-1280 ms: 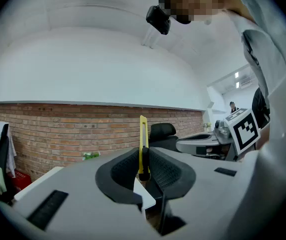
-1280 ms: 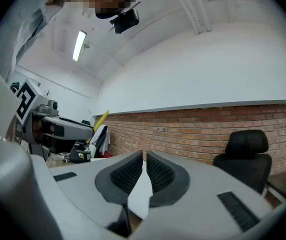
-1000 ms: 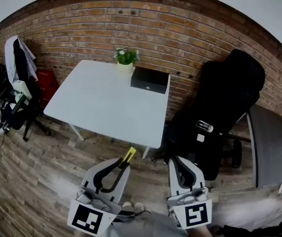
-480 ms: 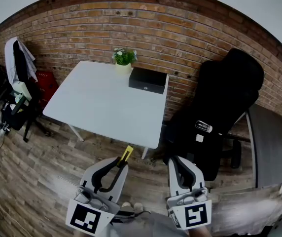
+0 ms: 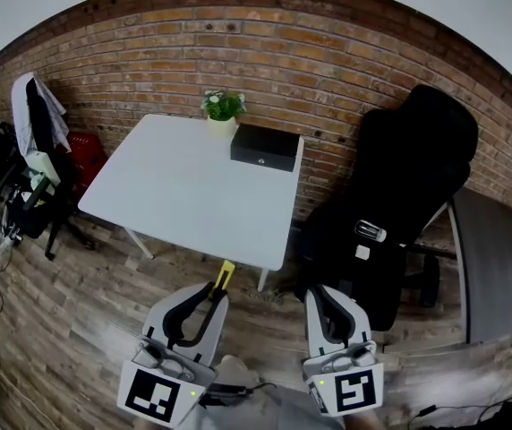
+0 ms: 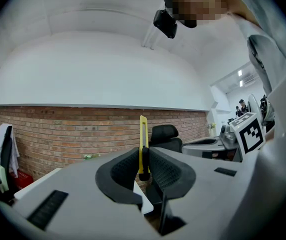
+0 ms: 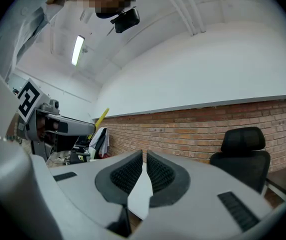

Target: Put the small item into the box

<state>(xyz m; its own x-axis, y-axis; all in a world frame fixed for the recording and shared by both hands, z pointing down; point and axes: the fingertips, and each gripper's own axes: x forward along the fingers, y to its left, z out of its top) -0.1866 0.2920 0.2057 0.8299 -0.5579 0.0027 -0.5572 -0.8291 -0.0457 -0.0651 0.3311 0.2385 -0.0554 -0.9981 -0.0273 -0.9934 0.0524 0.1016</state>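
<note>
Slippage looks the risk: left claw (image 6: 144, 170) pinches the yellow item (image 6: 143, 134) only by its lower end, well short of the box (image 5: 266, 147); right claw (image 7: 144, 170) narrow, empty.

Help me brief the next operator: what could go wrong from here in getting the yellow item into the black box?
1. The left gripper pinches the yellow item only near its lower end, so it may pivot or slip.
2. The black box looks closed; the empty right gripper likely must open it first.
3. The potted plant stands right beside the box and could get knocked.
</note>
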